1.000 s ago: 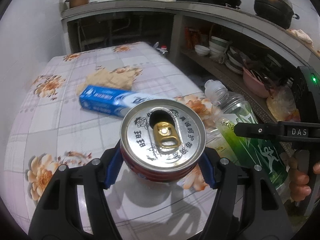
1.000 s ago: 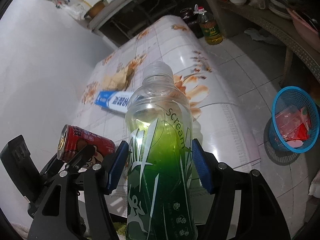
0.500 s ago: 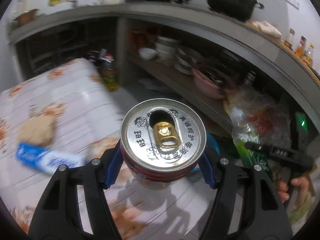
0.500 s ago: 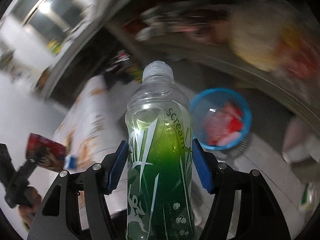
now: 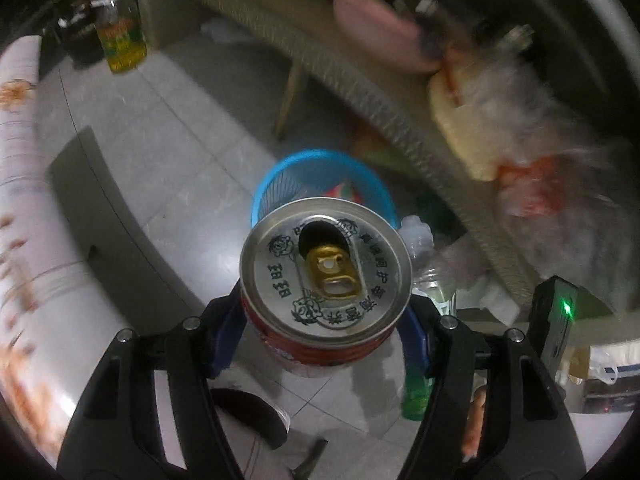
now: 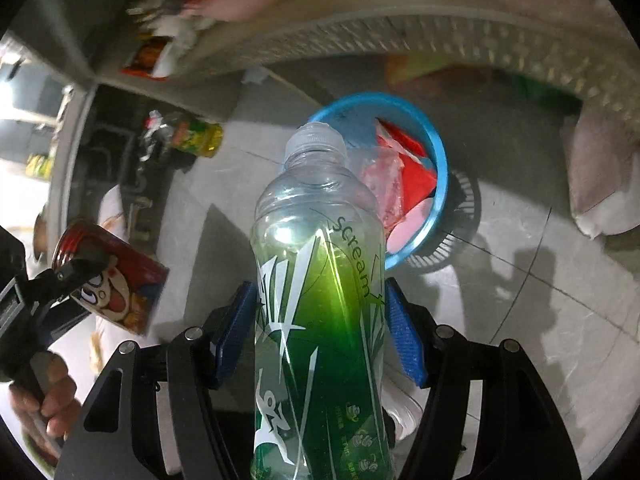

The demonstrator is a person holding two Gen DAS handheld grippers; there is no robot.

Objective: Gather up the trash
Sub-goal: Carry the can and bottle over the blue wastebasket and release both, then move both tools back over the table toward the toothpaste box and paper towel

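Note:
My left gripper is shut on a red drink can with an opened silver top, held above the floor. Just beyond the can stands a blue mesh trash basket. My right gripper is shut on a clear bottle with a green label, its cap pointing at the same blue basket, which holds red and pink wrappers. The can and a hand also show at the left of the right wrist view. The bottle peeks out right of the can in the left wrist view.
A floral-cloth table edge runs down the left. A yellow oil bottle stands on the tiled floor by a low woven shelf carrying bags and dishes. A dark shoe is on the floor below the can.
Both grippers swung away from the table and tilted down toward the floor. The blue basket now lies right ahead of the can and the bottle; the grips are unchanged.

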